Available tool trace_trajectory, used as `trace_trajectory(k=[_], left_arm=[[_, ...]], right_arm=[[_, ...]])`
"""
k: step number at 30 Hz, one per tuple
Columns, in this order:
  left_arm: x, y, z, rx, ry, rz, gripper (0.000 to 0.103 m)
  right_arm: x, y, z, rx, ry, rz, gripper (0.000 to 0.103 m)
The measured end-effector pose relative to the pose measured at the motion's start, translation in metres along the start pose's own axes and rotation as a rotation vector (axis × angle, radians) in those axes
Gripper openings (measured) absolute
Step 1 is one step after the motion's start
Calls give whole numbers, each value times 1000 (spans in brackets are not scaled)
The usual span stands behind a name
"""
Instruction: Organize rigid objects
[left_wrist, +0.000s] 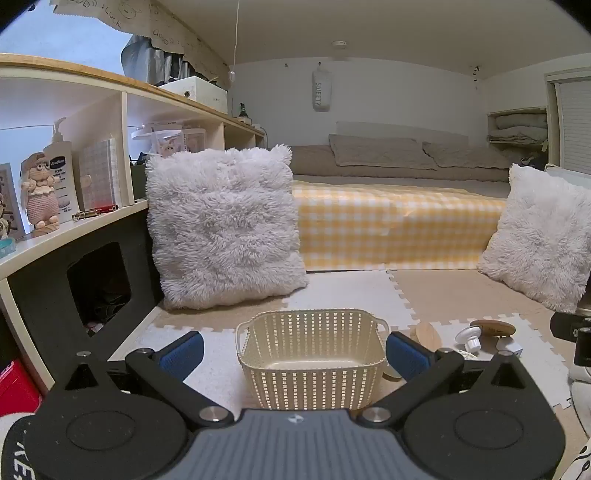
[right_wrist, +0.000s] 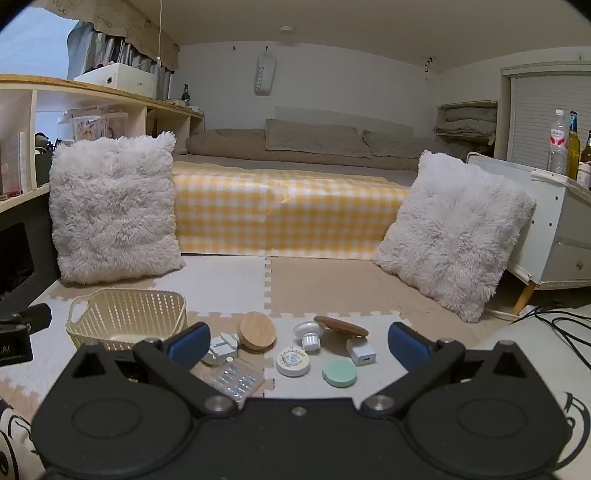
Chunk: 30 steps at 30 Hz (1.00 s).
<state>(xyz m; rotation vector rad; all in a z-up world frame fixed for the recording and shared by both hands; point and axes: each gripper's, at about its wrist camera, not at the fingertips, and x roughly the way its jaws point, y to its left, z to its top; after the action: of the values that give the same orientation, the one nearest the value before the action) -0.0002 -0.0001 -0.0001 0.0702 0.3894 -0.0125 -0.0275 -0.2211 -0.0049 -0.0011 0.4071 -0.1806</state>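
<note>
Both my grippers (left_wrist: 295, 354) (right_wrist: 299, 345) gape wide, empty — woven plastic basket (left_wrist: 312, 384) ahead, round wooden lids (right_wrist: 257, 330) beside a mint disc (right_wrist: 340, 373).

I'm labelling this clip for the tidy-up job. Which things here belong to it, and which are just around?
Job: basket, round wooden lid, flat wooden lid, white knob, white tin, green disc, white charger, clear case.

Around: fluffy cushions, bottles, lotion bottle.
</note>
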Motion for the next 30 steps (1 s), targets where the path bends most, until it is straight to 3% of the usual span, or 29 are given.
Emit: trace_trajectory(k=[30], left_arm=[[0,0,0,-3,5,0,103]], right_arm=[[2,0,-1,1,13,1,103]])
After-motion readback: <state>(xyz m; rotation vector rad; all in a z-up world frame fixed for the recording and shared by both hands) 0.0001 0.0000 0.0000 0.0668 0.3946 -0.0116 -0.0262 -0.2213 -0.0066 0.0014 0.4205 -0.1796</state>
